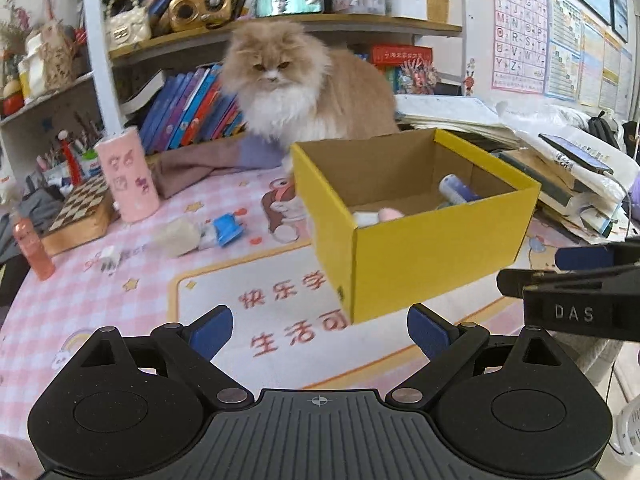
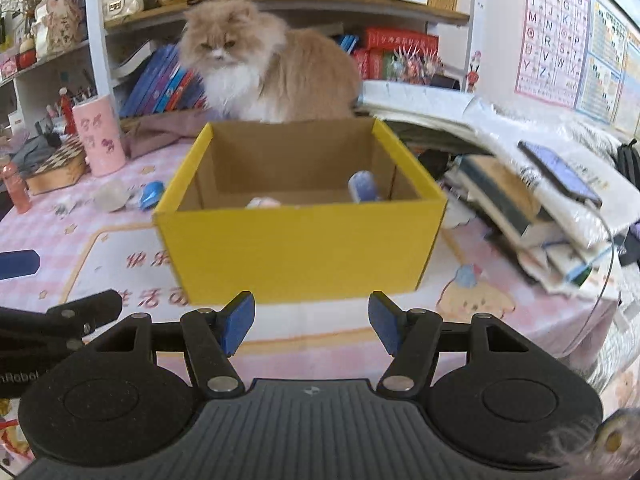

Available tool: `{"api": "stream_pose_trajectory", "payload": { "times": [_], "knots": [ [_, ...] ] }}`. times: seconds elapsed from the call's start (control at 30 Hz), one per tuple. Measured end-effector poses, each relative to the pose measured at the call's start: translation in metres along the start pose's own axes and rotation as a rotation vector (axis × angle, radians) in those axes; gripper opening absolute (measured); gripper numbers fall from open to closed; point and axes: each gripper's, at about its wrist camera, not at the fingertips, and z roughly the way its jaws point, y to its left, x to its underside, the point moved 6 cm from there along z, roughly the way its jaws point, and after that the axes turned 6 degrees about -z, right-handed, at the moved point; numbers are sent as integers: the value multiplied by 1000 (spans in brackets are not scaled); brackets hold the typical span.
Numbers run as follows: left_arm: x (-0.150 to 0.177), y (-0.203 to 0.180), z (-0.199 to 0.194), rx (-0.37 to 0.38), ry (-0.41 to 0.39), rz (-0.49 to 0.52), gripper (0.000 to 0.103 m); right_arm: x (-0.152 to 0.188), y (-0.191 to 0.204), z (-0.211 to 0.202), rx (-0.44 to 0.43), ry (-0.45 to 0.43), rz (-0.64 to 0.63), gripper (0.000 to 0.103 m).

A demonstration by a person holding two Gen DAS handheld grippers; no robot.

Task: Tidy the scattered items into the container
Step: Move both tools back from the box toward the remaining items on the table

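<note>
The left gripper (image 1: 320,334) points forward and downward, its blue-padded jaws spread wide with nothing between them. The right gripper (image 2: 312,326) tilts down likewise, jaws parted about halfway and apparently empty, just beside the left.

A pink checked tablecloth (image 1: 60,312) covers the table; crowded bookshelves (image 1: 280,28) stand behind, and alphabet posters (image 1: 520,28) hang on what seems a white wall.
</note>
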Motion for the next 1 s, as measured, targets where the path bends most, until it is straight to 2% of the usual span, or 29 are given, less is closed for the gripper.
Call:
{"api": "stream_pose_trajectory", "payload": {
  "times": [0.37,0.73,1.0],
  "knots": [
    [26,44,-15,2,68,-24,96,16,58,-7,-31,67,-4,66],
    [35,80,-22,19,93,-19,96,18,104,-7,-45,93,-18,74],
    [40,116,-31,-13,88,-41,96,14,141,-2,-81,101,-36,74]
  ]
}}
